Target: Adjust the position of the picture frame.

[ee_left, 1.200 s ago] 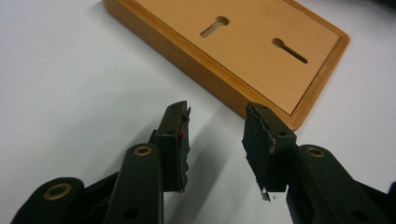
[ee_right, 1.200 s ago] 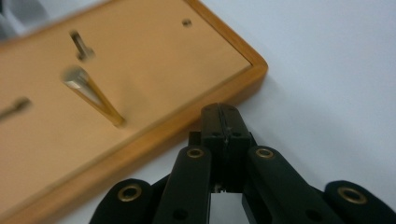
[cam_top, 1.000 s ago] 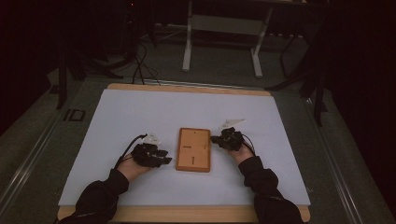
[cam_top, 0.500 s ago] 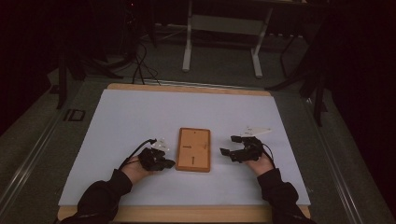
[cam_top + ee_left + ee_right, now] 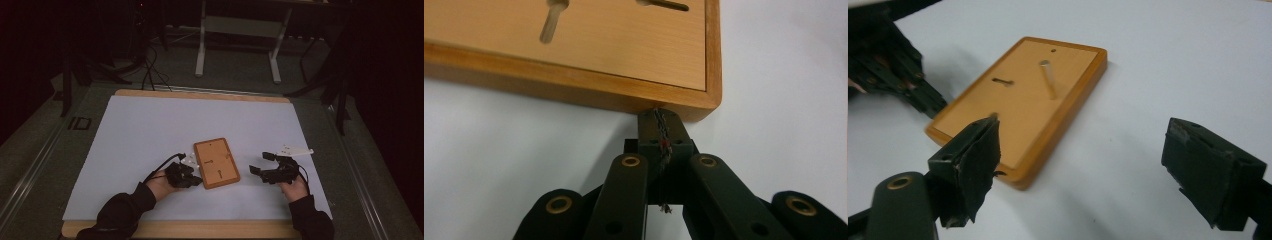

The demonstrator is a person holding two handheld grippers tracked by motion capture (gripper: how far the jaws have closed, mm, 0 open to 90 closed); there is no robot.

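1. Squarely at centre lies the board (image 5: pixel 216 163), a flat wooden slab with a raised rim, resting on the white sheet (image 5: pixel 150 130) that covers the table (image 5: pixel 200 93). Its long axis runs away from the person, tilted slightly so that the far end leans to the person's left.

2. Against the board's left long edge, at the near corner, sits the left gripper (image 5: pixel 192 181). Its jaws are pressed fully together with nothing between them. In the left gripper view the closed tips (image 5: pixel 659 125) butt against the side wall of the board (image 5: pixel 574 45) just short of its rounded corner.

3. Off the board's right long edge, and clear of it, hovers the right gripper (image 5: pixel 262 165). Its jaws have just been opening and now stand wide apart, empty. In the right gripper view, the board (image 5: pixel 1023 100) lies ahead and to the left of the gap between the black pads (image 5: pixel 973 160), its near corner just beyond the left pad.

4. Two slots and a small hole show in the board's face; whether anything sits in them cannot be told.

5. Judged from these positions, the left gripper is the nearer, already touching, and placed to push or brace. The right would have to travel leftward toward the board's right edge before its open jaws could take the rim.

6. Any closing of the right jaws would have to span the board's rim, not its length.
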